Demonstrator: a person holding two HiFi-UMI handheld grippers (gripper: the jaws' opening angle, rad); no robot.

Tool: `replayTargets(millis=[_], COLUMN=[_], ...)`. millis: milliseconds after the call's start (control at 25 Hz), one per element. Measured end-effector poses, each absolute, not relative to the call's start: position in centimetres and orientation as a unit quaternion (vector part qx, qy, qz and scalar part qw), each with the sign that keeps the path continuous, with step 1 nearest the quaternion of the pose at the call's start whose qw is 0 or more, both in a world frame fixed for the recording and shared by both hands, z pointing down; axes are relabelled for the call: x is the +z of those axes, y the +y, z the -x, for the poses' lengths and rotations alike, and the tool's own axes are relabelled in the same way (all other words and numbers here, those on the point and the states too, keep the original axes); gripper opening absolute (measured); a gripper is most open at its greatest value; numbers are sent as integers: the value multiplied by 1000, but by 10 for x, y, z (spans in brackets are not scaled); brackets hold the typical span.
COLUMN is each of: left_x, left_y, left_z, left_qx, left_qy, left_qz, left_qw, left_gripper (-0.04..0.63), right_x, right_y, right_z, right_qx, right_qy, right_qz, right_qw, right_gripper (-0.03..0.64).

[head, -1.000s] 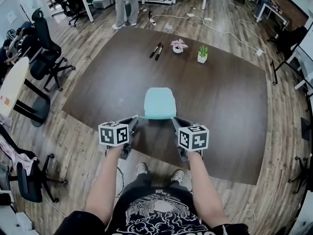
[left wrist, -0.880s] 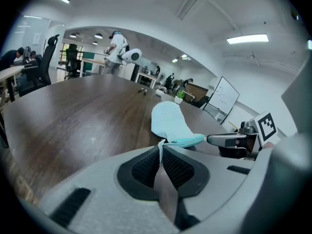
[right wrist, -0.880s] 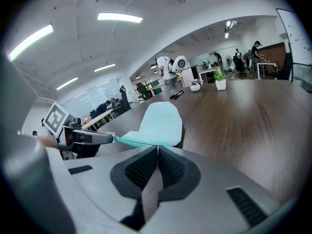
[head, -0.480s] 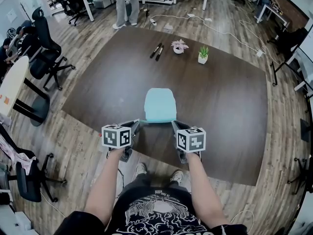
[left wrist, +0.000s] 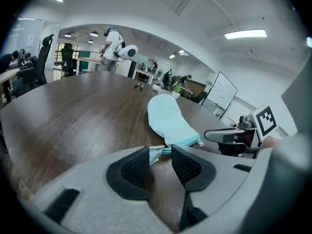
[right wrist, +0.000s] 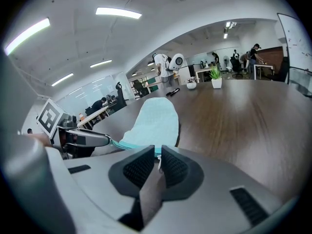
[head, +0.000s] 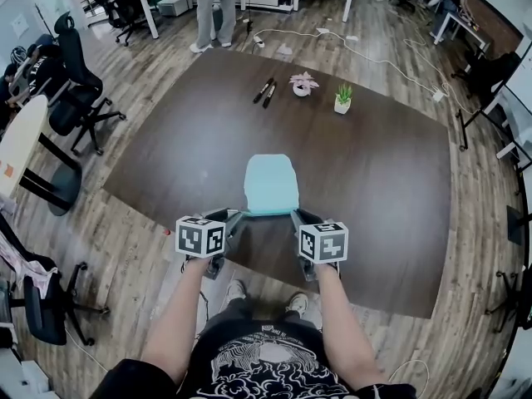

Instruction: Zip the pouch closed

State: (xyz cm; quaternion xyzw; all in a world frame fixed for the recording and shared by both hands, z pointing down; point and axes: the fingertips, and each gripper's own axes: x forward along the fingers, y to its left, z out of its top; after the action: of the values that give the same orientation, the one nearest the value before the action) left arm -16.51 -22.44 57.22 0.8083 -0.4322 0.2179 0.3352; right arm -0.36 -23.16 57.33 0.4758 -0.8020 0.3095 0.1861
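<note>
- The soft light-blue cloth pouch (head: 270, 183) lies flat on the dark brown wooden tabletop (head: 374, 165). It is close to the near edge, and its zip end points at the person.
- The left gripper (head: 235, 216) is at the left corner of the zip end. Its jaws have just been opening and now stand a good way apart. The small cloth tab (left wrist: 155, 152) at the end of the zip sits between them, but they do not squeeze it.
- The right gripper (head: 297, 216) is at the right corner. Its jaws have just been opening too, but only a little, so the gap is thin. A small pale bit, most likely the zip pull, sits in that gap. It does not look pinched now.
- The teal zip (left wrist: 183, 143) runs along the near end of the pouch and looks closed all the way across to the right end.
- So I think the zipping is done. What is left is to let go fully and take both grippers away from the pouch.
</note>
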Motion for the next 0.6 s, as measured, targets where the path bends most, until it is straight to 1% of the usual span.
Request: replayTargets(millis=[240,600], left_x=[545,508], left_y=[-242,-260], left_z=[154,129], left_qx=[227,219], left_qy=[-435,-418], left_qz=[-826,-852], left_qw=[277,227], left_gripper=[126,126], right_x=[548,502], right_y=[-242,-252], right_z=[-12,-36], right_qx=[293,260], right_qy=[-802,-800], right_qz=[-493,-525], right_qw=[166,132], right_gripper=[38,38])
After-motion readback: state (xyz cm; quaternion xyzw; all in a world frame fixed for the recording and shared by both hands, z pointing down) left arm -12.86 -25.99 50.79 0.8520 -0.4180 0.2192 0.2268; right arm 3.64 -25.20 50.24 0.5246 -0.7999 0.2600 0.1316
